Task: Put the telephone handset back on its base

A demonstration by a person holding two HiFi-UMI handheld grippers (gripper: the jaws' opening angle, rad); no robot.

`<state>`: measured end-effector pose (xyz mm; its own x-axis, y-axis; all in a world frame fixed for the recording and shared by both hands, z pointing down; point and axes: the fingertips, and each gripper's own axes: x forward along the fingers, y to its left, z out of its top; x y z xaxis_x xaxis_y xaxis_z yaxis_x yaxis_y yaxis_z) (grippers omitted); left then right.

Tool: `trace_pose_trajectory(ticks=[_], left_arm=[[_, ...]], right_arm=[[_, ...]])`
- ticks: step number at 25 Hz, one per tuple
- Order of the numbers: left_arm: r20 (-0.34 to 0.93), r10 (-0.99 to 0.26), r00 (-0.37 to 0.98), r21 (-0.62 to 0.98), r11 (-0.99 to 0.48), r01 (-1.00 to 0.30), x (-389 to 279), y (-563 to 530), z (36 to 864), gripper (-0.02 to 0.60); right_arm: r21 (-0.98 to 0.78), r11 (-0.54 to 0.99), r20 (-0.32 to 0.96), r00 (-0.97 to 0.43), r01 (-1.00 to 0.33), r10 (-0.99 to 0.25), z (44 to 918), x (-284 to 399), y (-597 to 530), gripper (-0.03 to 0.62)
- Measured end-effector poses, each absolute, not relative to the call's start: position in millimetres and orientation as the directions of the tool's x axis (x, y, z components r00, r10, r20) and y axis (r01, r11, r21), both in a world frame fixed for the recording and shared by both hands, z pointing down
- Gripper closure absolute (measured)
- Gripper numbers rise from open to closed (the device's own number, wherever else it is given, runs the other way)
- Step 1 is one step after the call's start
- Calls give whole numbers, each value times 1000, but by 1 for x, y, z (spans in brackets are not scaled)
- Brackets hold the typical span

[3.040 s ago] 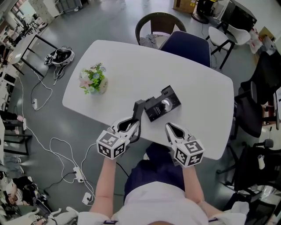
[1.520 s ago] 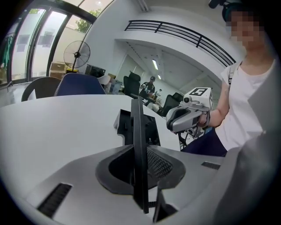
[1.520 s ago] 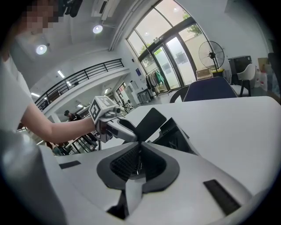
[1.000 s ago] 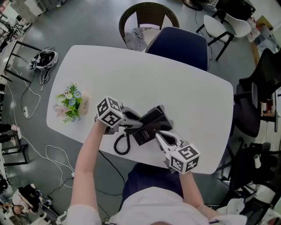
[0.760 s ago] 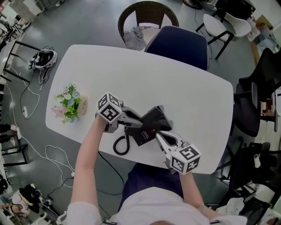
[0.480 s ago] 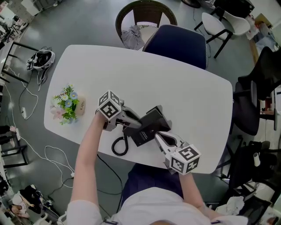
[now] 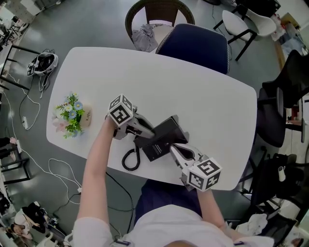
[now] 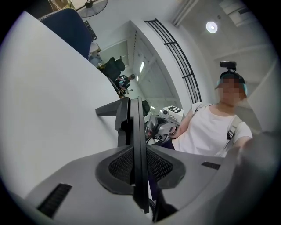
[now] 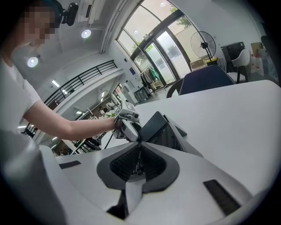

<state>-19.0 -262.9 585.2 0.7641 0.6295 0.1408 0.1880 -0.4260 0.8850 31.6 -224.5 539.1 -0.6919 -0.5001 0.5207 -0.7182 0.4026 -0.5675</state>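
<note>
Your workplace: a white rounded table on a grey floor. Across from you stands a navy chair, with a wicker chair behind it. Black office chairs crowd your right. White cables trail over the floor at your left. Tall windows, a standing fan and round ceiling lamps show beyond.
</note>
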Motion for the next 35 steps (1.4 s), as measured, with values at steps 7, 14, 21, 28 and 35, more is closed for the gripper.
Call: trace_pose_trajectory(ticks=[7, 14, 21, 28, 35], left_arm=[[149, 673, 724, 883, -421, 209, -21, -264, 587, 494], [252, 602, 758, 844, -520, 133, -21, -268, 589, 491], [432, 442, 786, 737, -675, -26, -21, -279, 591, 347], [595, 332, 732, 613, -777, -145, -38, -271, 595, 392], [645, 299, 704, 574, -797, -188, -38, -267, 597, 470]], right_arm=[[-572, 407, 516, -698, -712, -496, 536, 29, -228, 551], [-565, 405, 517, -692, -718, -504, 535, 34, -233, 551], [-563, 423, 508, -701, -710, -501, 534, 30, -229, 551], [-556, 426, 503, -696, -714, -512, 532, 31, -226, 551], [-551, 427, 503, -694, -717, -515, 533, 31, -220, 551]])
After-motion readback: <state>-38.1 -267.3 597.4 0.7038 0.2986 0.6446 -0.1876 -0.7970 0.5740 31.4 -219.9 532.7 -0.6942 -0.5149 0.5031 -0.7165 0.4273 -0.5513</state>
